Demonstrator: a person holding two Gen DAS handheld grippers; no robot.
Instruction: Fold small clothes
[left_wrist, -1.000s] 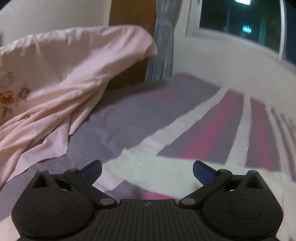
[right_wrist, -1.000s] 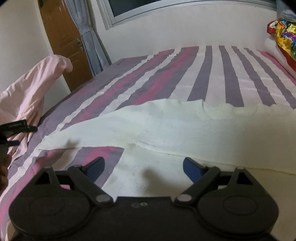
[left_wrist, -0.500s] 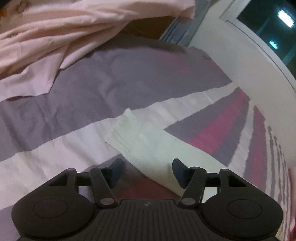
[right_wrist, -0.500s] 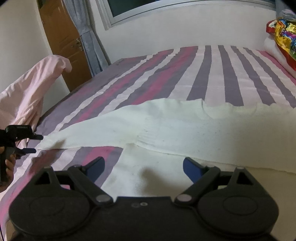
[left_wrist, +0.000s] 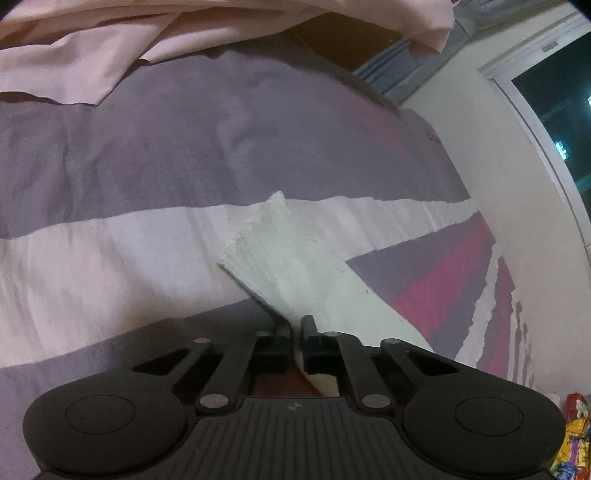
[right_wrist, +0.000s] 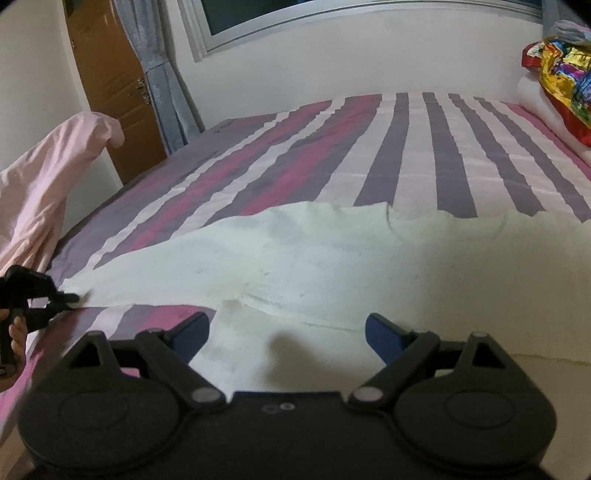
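The left gripper (left_wrist: 295, 326) had its fingers pinched on the sleeve (left_wrist: 280, 254) of a white garment (right_wrist: 369, 258), which lay flat on the striped bed (right_wrist: 406, 147). The right gripper (right_wrist: 286, 332) hovered with fingers spread over the garment's body. A pink sheet (left_wrist: 110, 55) lay beyond the left fingers.

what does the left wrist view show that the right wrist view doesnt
Only the left wrist view shows the left tongs shut on the sleeve end close up. Only the right wrist view shows the open right tongs, the cream garment's body, the wooden door and the white pillows. Both show the striped bedsheet, pink cloth and window.
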